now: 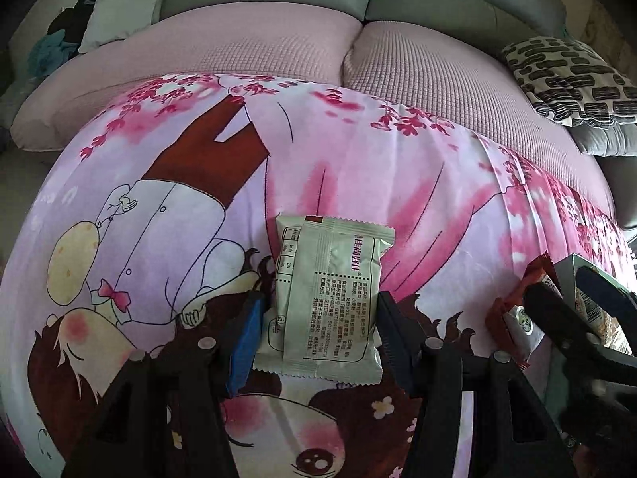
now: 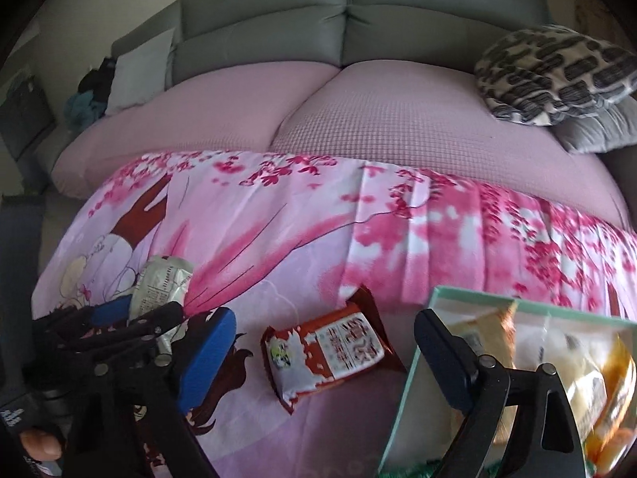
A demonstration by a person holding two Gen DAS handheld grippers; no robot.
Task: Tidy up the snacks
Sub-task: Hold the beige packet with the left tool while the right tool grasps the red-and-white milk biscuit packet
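Right now I am at the pick-up step, one packet per hand. My left gripper [image 1: 318, 318] straddles the pale green snack packet [image 1: 330, 302], which lies flat on the pink cartoon blanket [image 1: 438, 199] at the lower middle of the left wrist view; the blue pad sits against its left edge and the black finger against its right edge, so I judge it grasped or within a hair of it, though I cannot tell how firmly. My right gripper [image 2: 322, 342] stands released, its jaws wide on either side of the red snack packet [image 2: 330, 354] in the lower middle of the right wrist view, with clear blanket between the pads and the wrapper. Its right finger hangs over the near wall of the clear box [image 2: 469, 292] at lower right, where yellow and orange packets already lie. Next, I think, the right jaws must drop and clench on the red packet without catching the box wall, then both packets go over the rim into that box.
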